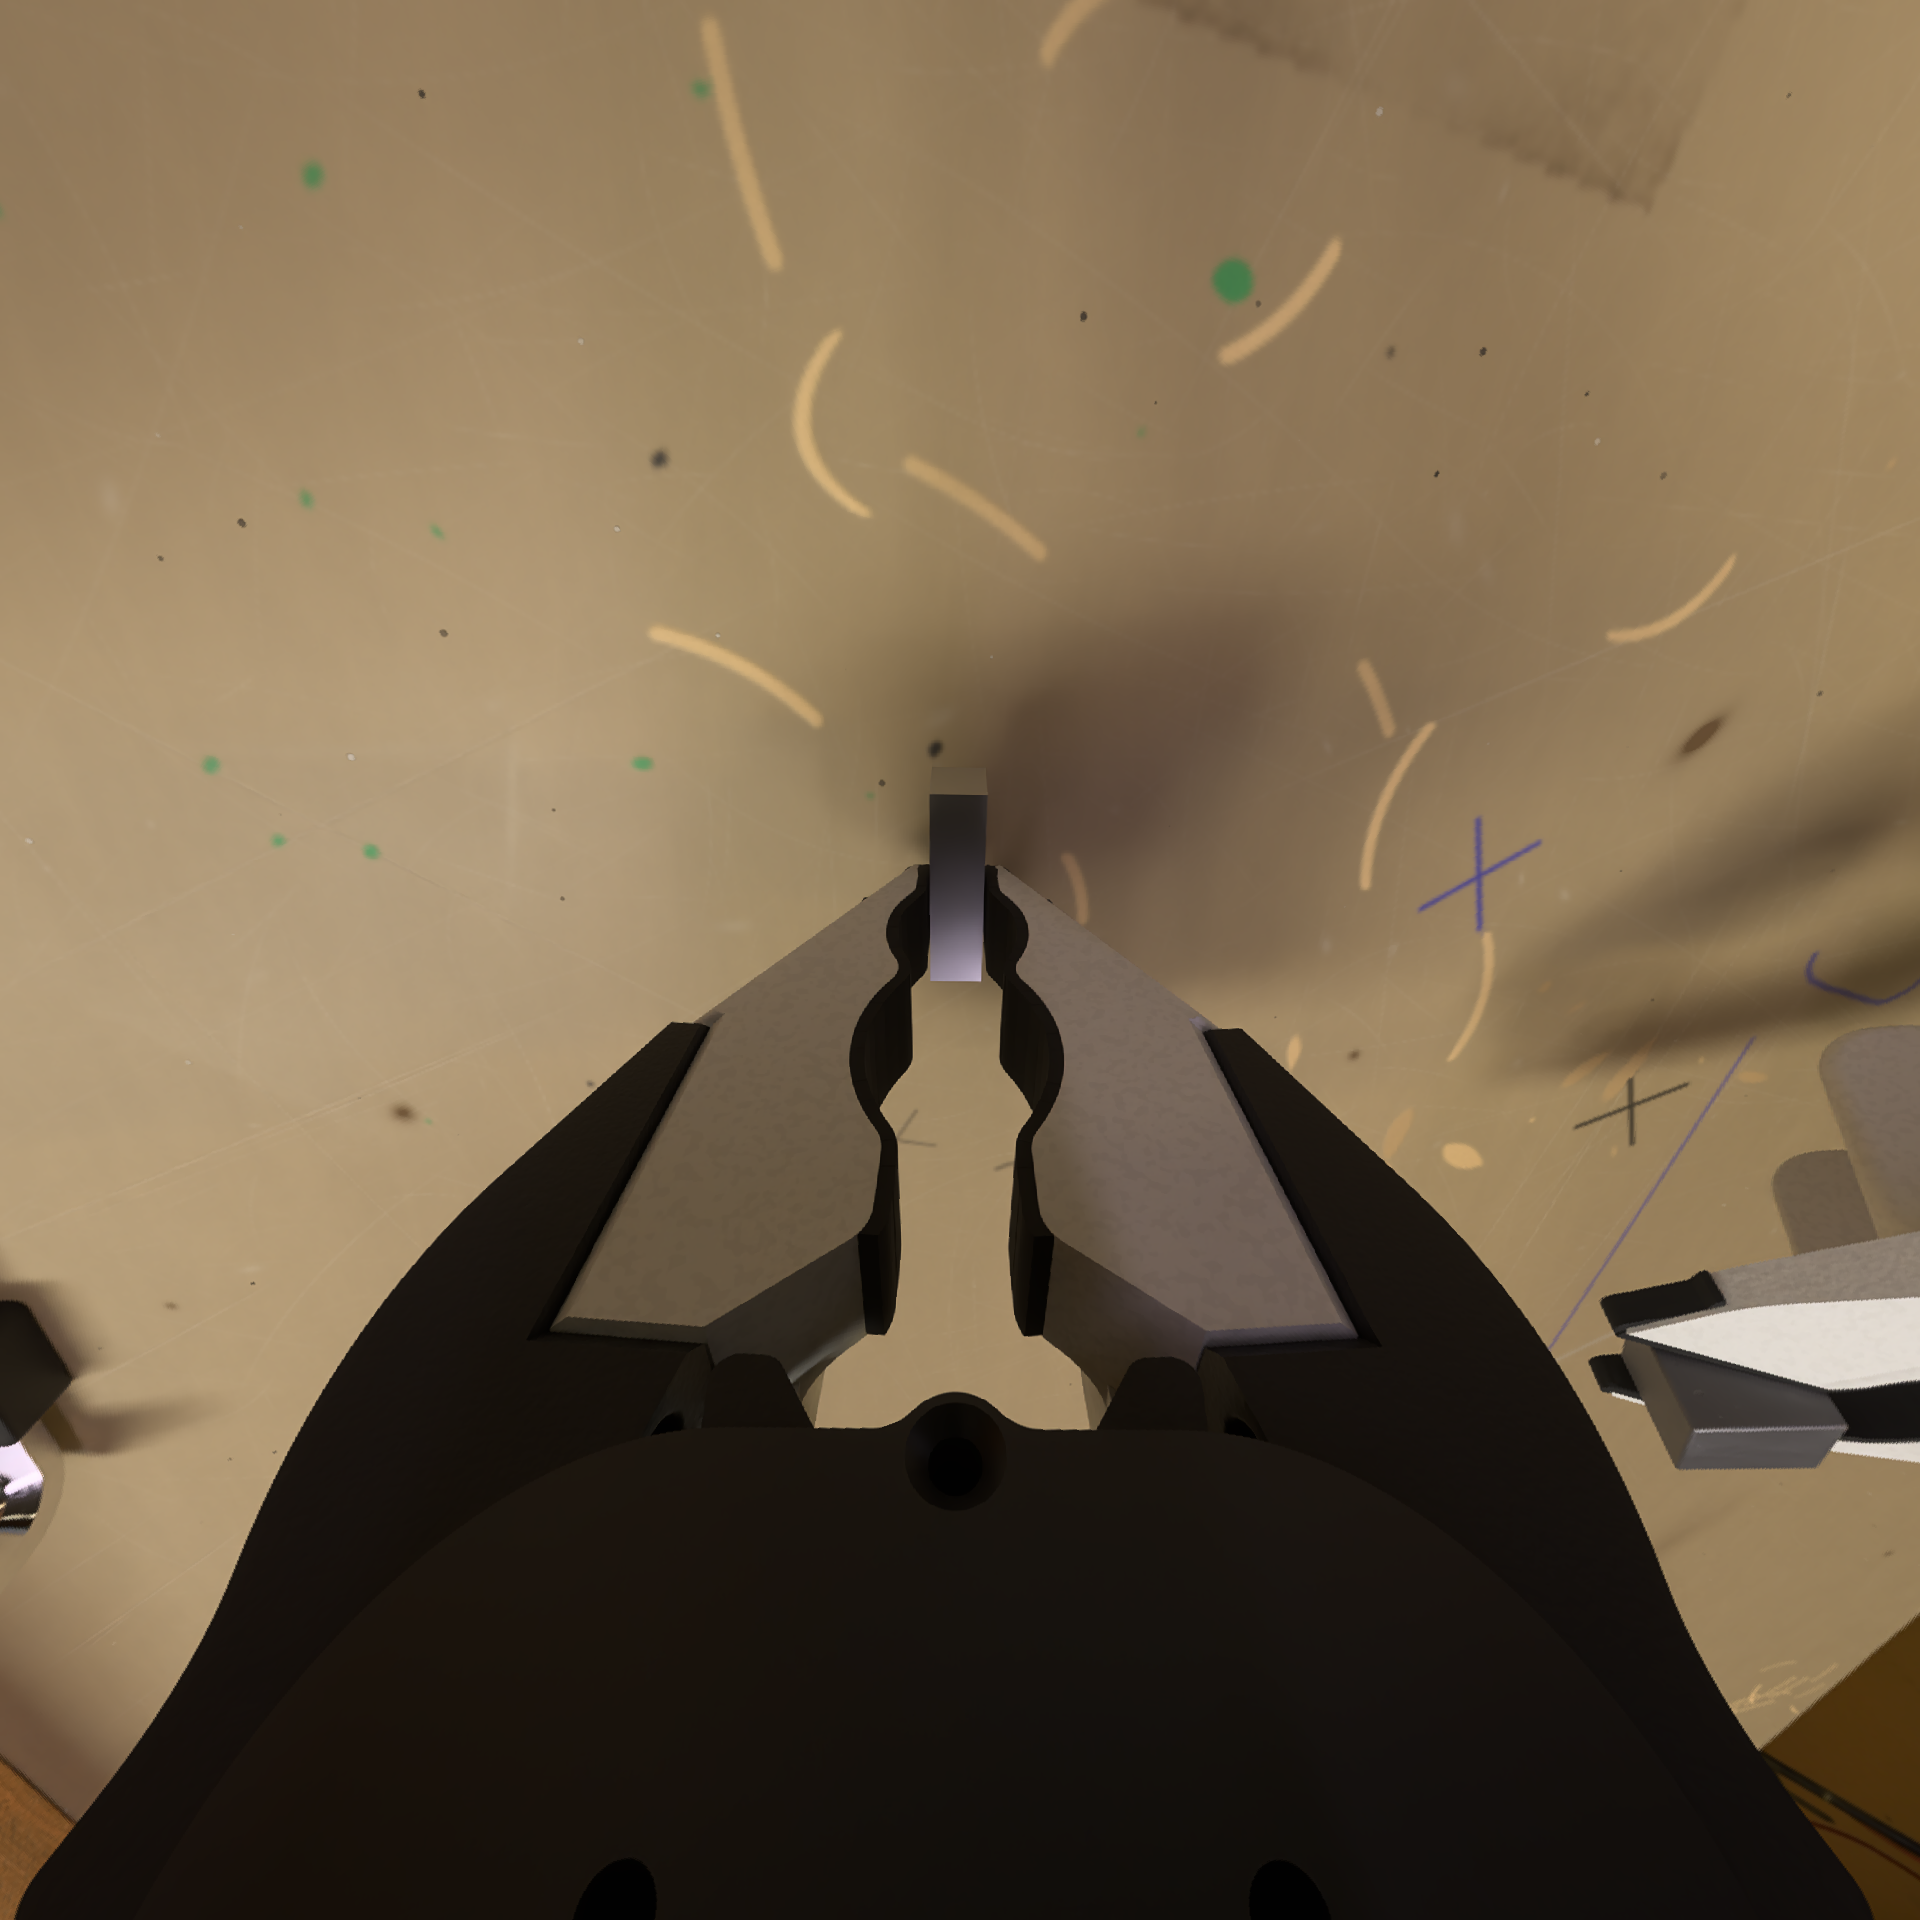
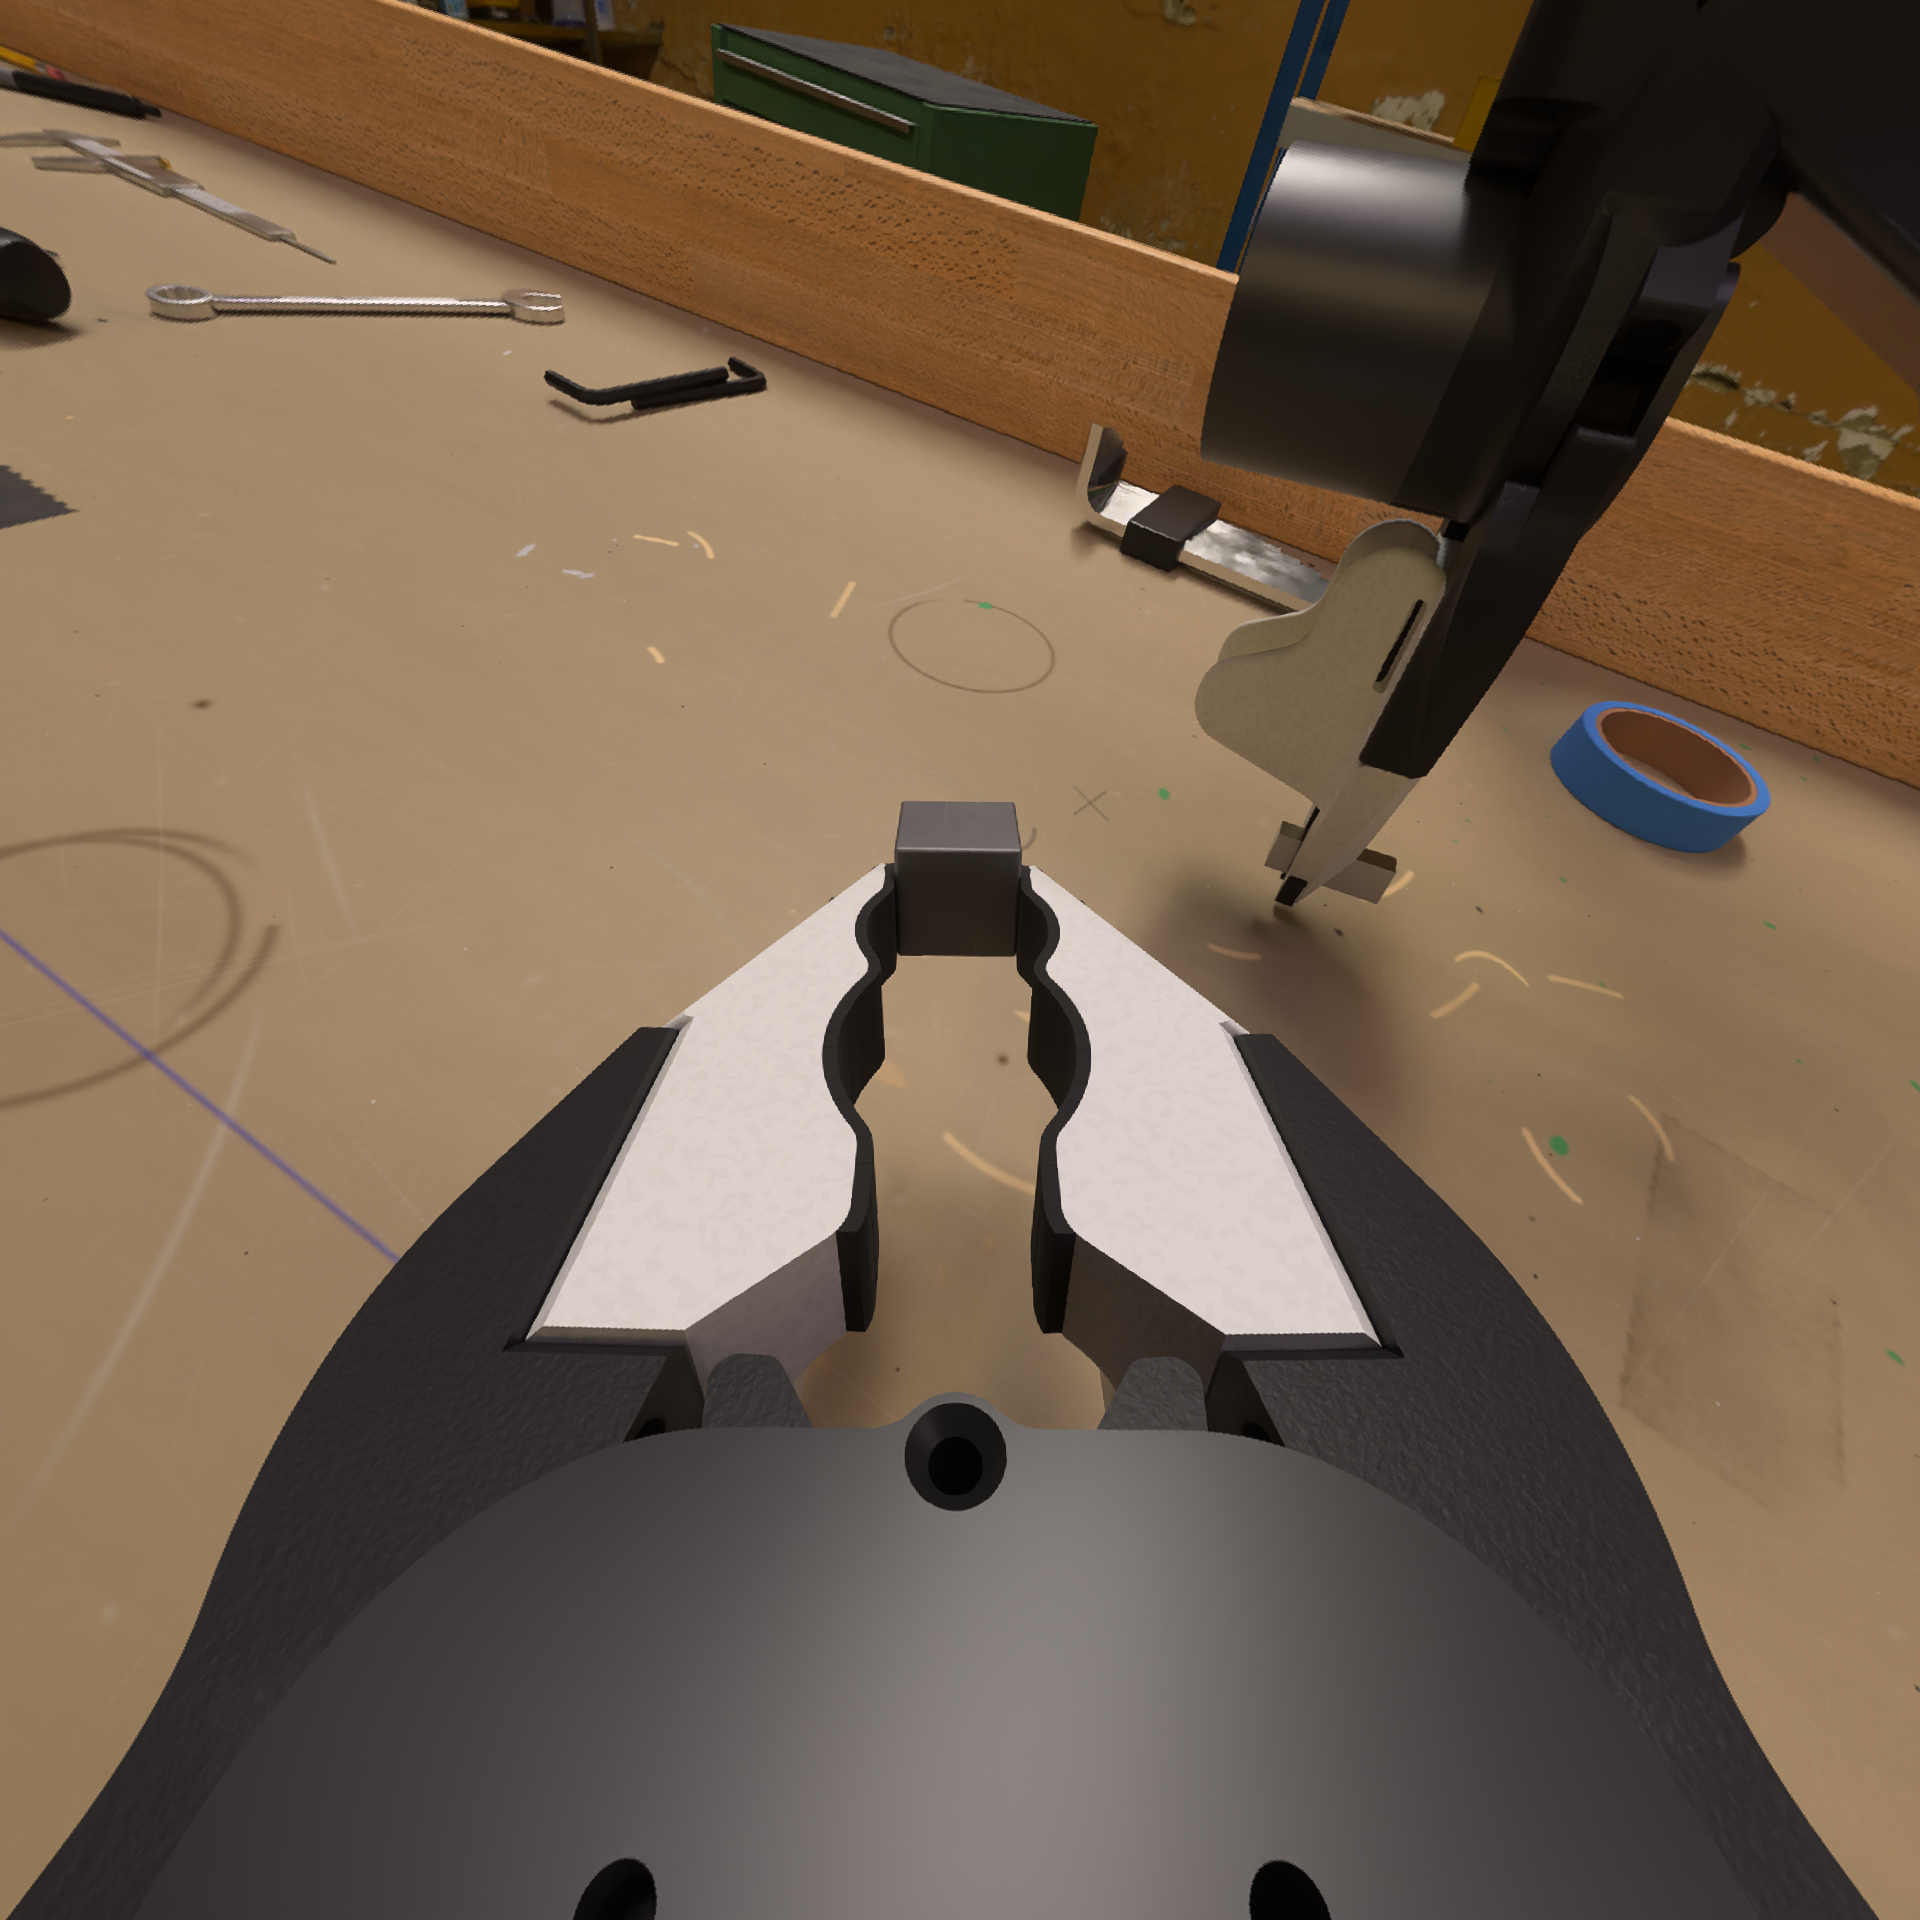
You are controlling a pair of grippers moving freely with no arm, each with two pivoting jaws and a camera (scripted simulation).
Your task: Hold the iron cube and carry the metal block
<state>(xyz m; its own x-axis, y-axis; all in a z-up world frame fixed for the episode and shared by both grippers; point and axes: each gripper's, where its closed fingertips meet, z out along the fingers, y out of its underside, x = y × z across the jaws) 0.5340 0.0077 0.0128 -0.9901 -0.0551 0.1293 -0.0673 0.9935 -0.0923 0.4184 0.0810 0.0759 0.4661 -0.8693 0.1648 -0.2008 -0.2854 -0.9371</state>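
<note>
My left gripper (image 1: 956,878) points down at the tan table and is shut on a thin grey metal block (image 1: 956,831), gripped at its narrow sides. My right gripper (image 2: 956,883) is shut on a dark grey iron cube (image 2: 956,836) at its fingertips. In the right wrist view the left gripper (image 2: 1304,881) hangs at the right, close over the table, with the pale block (image 2: 1374,871) crosswise in its tips. In the left wrist view the right gripper (image 1: 1610,1340) enters from the right edge with the cube (image 1: 1704,1418).
A wooden rail (image 2: 831,218) borders the table's far side. A blue tape roll (image 2: 1660,777) lies right of the left gripper. A clamp (image 2: 1174,520), hex keys (image 2: 655,387) and a wrench (image 2: 353,303) lie farther back. Grey cylinders (image 1: 1870,1101) stand at the right.
</note>
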